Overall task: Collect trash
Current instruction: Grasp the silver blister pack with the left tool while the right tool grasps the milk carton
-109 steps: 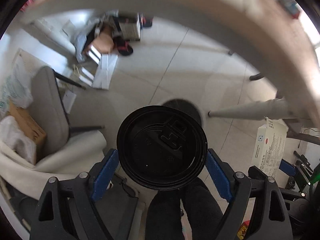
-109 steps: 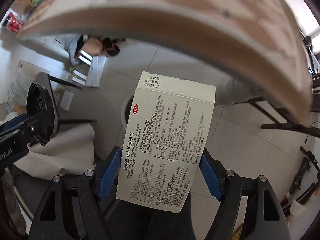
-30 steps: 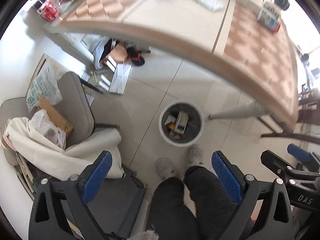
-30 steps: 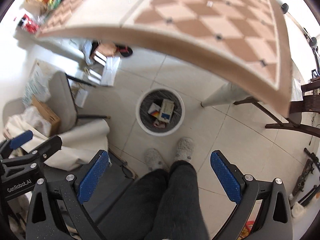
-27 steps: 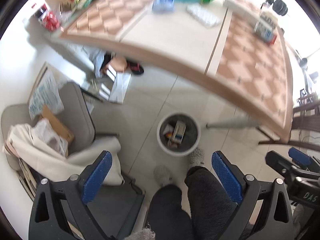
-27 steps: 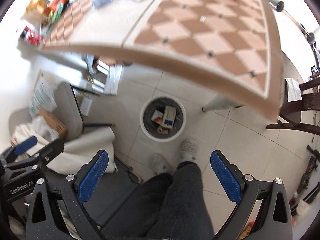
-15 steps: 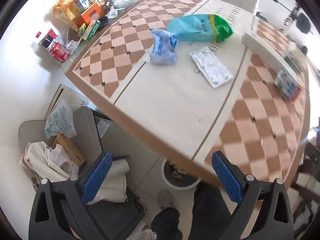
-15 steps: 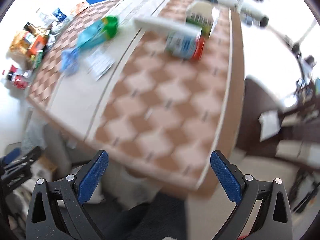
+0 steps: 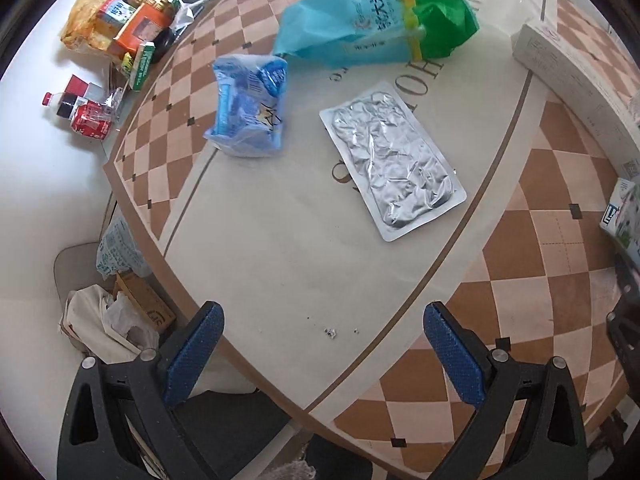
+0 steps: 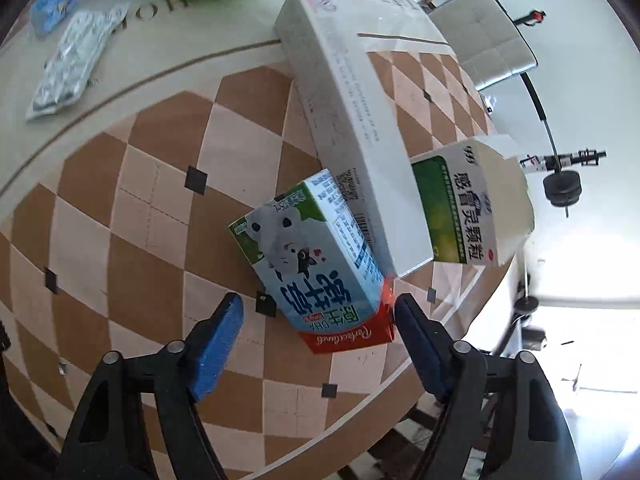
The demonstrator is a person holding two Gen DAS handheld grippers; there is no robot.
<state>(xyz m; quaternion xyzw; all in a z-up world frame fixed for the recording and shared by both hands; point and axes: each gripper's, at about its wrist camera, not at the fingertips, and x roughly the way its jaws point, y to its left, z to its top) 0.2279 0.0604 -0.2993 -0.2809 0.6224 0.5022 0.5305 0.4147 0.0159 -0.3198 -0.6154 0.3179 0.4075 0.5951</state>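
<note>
- Right gripper point(image 10: 316, 326): blue fingers point(image 10: 216, 334) just narrowed from full spread, straddling the near end of a small milk carton point(image 10: 316, 264); right pad at the carton's red corner, left pad apart from it, not pinching.
- Milk carton lying on its side on the checkered worktop point(image 10: 132, 208), far end against a long white box point(image 10: 344, 120).
- Green-and-white medicine box point(image 10: 472, 204) just beyond the long white box, near the worktop's edge.
- Left gripper point(image 9: 320, 356): fingers point(image 9: 196, 354) spread wide, nothing between them, hovering over the worktop's near edge point(image 9: 280, 260).
- Further out in the left view: silver blister sheet point(image 9: 394, 160) flat on the pale centre band; crumpled blue wrapper point(image 9: 250, 106) to its left; teal-and-green bag point(image 9: 376, 28) beyond both.
- Far left corner: cluster of snack packs and bottles point(image 9: 120, 32).
- Below the edge: chair with cloth and a cardboard piece point(image 9: 112, 312).
</note>
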